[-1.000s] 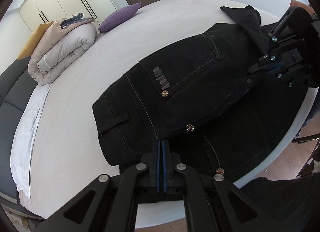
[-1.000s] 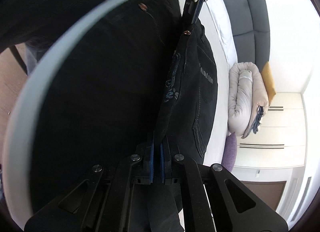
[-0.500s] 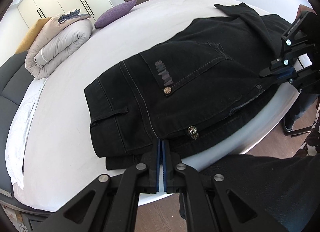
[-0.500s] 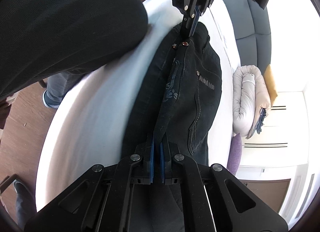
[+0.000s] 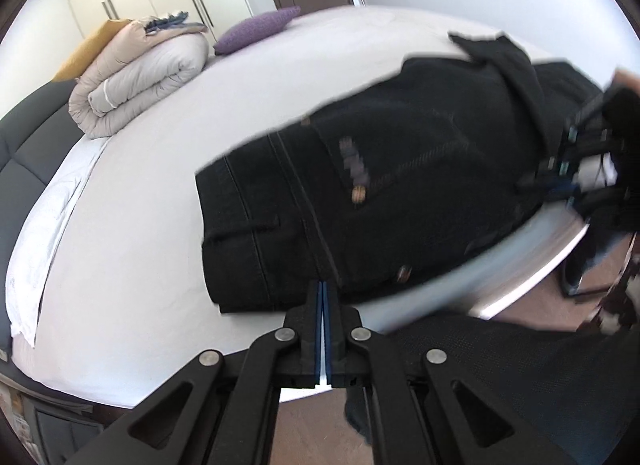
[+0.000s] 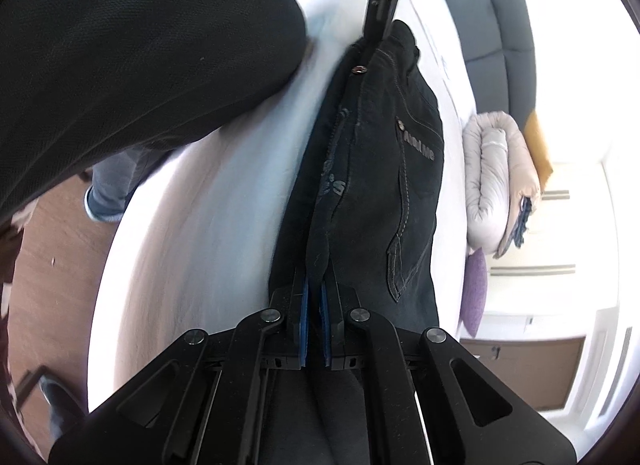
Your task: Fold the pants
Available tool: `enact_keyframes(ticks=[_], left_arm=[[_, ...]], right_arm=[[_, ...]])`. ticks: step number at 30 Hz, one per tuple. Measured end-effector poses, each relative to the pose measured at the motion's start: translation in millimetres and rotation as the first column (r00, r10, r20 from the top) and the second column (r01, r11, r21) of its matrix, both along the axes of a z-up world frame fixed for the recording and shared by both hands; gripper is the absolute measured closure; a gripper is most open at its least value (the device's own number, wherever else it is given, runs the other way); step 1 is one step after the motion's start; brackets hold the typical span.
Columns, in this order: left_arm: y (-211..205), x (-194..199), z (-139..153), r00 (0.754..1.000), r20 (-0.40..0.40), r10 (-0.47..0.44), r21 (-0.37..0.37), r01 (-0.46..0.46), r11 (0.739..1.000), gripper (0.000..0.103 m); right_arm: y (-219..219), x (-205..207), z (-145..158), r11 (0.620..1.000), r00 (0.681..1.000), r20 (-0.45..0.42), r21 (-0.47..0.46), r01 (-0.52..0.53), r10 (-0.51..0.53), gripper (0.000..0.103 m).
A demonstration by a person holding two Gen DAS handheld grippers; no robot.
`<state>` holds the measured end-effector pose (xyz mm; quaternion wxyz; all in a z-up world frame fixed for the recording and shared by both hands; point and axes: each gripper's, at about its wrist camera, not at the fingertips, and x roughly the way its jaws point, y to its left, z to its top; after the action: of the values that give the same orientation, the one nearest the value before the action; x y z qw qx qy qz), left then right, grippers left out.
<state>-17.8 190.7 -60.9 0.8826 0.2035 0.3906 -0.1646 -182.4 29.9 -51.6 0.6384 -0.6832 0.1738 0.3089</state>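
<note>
Two grippers, one pair of black jeans point(image 5: 360, 193), and both are clamped on.

From the left wrist: the left gripper point(image 5: 322, 297) has its blue pads pinched right together on the near edge of the jeans by the waistband, just beside a brass rivet point(image 5: 403, 273). The jeans lie folded lengthwise on the white bed point(image 5: 140, 225), close to its near edge, back pocket up. Far right, blurred, the right gripper point(image 5: 560, 185) bites the other end of the cloth. A rolled duvet point(image 5: 136, 85) and a purple cushion point(image 5: 256, 29) sit well apart, up by the wardrobe.

From the right wrist: the right gripper point(image 6: 314, 293) is closed to a narrow slit with a thick ridge of denim squeezed between its pads. The jeans point(image 6: 384, 169) run away in a long strip to the left gripper point(image 6: 378, 31), which grips the far end by the rivet. The person's dark sleeve point(image 6: 140, 45) crowds the left of the view.

Risks? The cloth sits near the bed's edge, so a pull toward the person could drag a layer over the side. The left grip looks thin: a jerk could slip the top layer free and open the fold. Uneven pulling would skew the seams.
</note>
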Motion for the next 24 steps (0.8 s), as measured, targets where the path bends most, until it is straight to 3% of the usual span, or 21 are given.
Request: enact_keyframes(ticks=[3,5,6,8,10,12,13,14,15,17,20,22,24], left_arm=[[-16,17,25,0.998,0.054,0.013,-0.102,-0.007,0.995,0.088],[-37,31,27,0.998,0.053,0.017,-0.129,-0.01,0.992,0.08],[-50,45,22,1.0,0.016,0.019,-0.138,-0.017,0.99,0.074],[-70,64,8,0.999,-0.027,0.022,-0.124,-0.025,0.992,0.073],[-89,82,-23,0.988,-0.156,0.02,-0.099,-0.035,0.994,0.073],[-97,86,-35,0.989,-0.142,0.046,-0.072,-0.056,0.996,0.073],[-97,88,-35,0.988,-0.143,0.057,-0.073,-0.068,0.995,0.073],[-97,90,-34,0.986,-0.153,0.068,-0.082,-0.081,0.993,0.073],[-96,90,-35,0.983,-0.167,0.077,-0.091,-0.093,0.992,0.073],[-97,91,-33,0.982,-0.172,0.081,-0.072,-0.094,0.993,0.073],[-106,92,-18,0.985,-0.134,0.108,-0.053,-0.116,0.992,0.073],[-119,88,-10,0.988,-0.118,0.101,-0.102,-0.113,0.988,0.072],[-133,85,-20,0.986,-0.143,0.086,-0.092,-0.099,0.991,0.067]], right_arm=[[-1,-1,-2,0.999,1.0,0.019,0.035,0.018,-0.019,0.098],[-3,1,-1,0.996,0.999,0.017,0.072,0.045,-0.046,0.097],[-4,2,2,0.992,0.998,0.007,0.104,0.067,-0.068,0.097],[-7,6,10,0.975,0.992,-0.037,0.181,0.127,-0.123,0.093],[-12,8,21,0.942,0.978,-0.093,0.264,0.206,-0.187,0.088],[-25,11,38,0.876,0.946,-0.206,0.369,0.311,-0.249,0.061],[-35,14,47,0.831,0.922,-0.277,0.416,0.368,-0.27,0.02],[-49,18,58,0.765,0.891,-0.354,0.476,0.433,-0.284,0.008],[-68,23,71,0.677,0.856,-0.427,0.54,0.5,-0.291,0.008],[-103,45,89,0.518,0.772,-0.543,0.58,0.629,-0.33,0.008],[-170,98,114,0.258,0.624,-0.684,0.569,0.781,-0.379,0.008],[-220,135,129,0.069,0.536,-0.741,0.56,0.826,-0.404,0.008],[-270,172,137,-0.12,0.42,-0.817,0.499,0.858,-0.395,0.008]])
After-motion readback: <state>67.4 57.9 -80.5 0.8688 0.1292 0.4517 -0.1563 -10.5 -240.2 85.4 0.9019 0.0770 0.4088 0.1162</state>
